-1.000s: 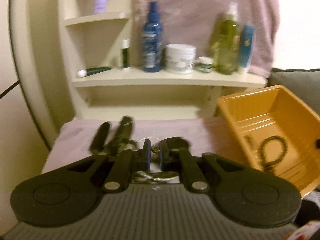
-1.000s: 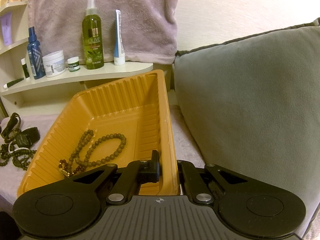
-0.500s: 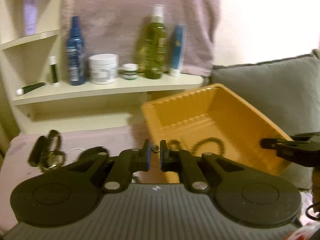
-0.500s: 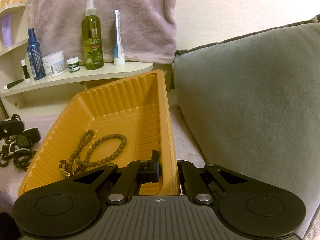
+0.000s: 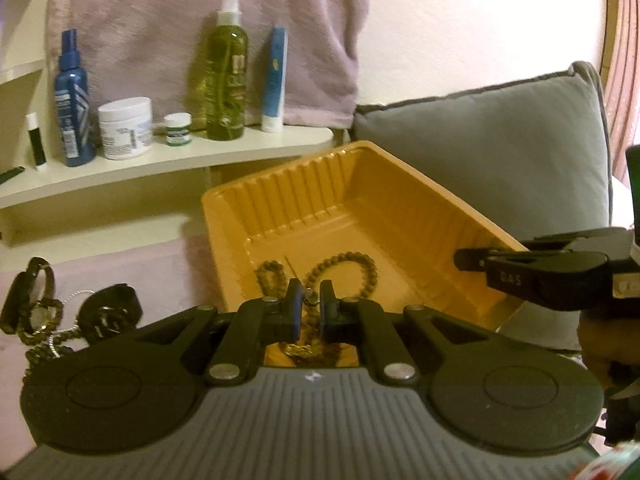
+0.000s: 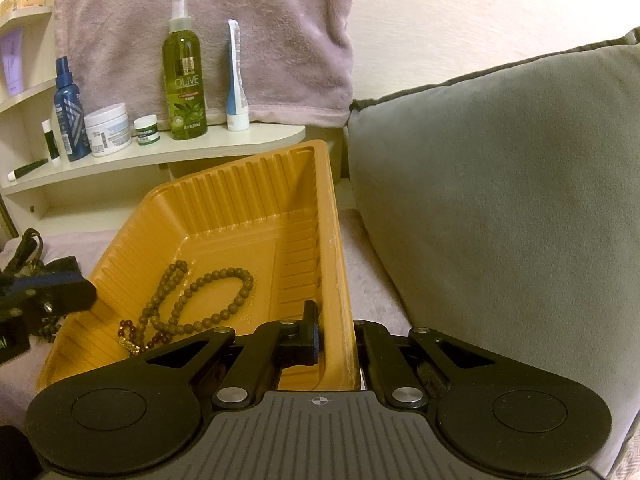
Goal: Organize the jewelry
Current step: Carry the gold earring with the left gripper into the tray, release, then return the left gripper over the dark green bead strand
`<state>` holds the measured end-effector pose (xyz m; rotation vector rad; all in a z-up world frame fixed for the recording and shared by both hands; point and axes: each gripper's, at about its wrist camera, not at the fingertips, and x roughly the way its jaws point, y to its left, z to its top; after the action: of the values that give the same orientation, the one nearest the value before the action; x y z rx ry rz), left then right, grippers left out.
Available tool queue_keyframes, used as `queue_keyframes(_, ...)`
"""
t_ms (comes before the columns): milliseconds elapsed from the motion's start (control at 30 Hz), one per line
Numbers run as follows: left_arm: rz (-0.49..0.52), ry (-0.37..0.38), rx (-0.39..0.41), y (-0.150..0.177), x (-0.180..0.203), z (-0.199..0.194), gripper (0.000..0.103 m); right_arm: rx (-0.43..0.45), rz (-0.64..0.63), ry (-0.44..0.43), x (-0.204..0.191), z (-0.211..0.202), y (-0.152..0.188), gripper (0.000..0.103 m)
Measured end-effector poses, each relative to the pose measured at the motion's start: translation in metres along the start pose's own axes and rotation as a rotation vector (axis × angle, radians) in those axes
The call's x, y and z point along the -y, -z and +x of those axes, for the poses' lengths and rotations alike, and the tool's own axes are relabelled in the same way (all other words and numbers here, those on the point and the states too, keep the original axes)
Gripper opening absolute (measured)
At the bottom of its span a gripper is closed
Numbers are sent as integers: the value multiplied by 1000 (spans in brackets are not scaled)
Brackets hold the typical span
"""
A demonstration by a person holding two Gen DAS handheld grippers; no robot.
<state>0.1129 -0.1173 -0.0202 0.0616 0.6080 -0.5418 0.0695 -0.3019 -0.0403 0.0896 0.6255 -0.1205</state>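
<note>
Mauve cover (image 5: 132,268), tray (image 6: 256,208) clamped.

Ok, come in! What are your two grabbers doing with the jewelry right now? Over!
Left gripper pinching a thin chain over the orange tray. Right gripper clamped on the tray's rim. Bead necklace lies in the tray. More jewelry waiting outside. Nothing blocking.

The left wrist camera sits just behind its own fingers at the near edge of the ribbed orange plastic tray (image 5: 360,208), facing far toward the cream wooden shelf (image 5: 168,164). The right wrist camera sits close at the tray's right wall (image 6: 336,264), angled down, facing the same way. Both share the tray, the shelf and the grey fabric cushion (image 6: 500,184).
</note>
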Motion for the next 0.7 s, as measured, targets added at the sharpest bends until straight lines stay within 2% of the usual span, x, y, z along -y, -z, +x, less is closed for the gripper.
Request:
queue_keyframes(200, 11, 28, -14, 4, 8, 4, 8, 0, 0, 0, 0, 0, 0, 3)
queue_keyframes(300, 18, 23, -16, 4, 10, 4, 15, 1, 1, 0, 0, 0, 0, 3)
queue_keyframes(433, 13, 16, -7, 4, 8, 1, 15, 0, 1, 0, 0, 0, 0, 3)
queue_keyframes(567, 7, -25, 22, 2, 0, -6, 15, 1, 0, 0, -1, 0, 1, 3)
queue_keyframes(700, -34, -99, 45, 2, -21, -16, 15, -1, 1, 1, 0, 0, 1, 3)
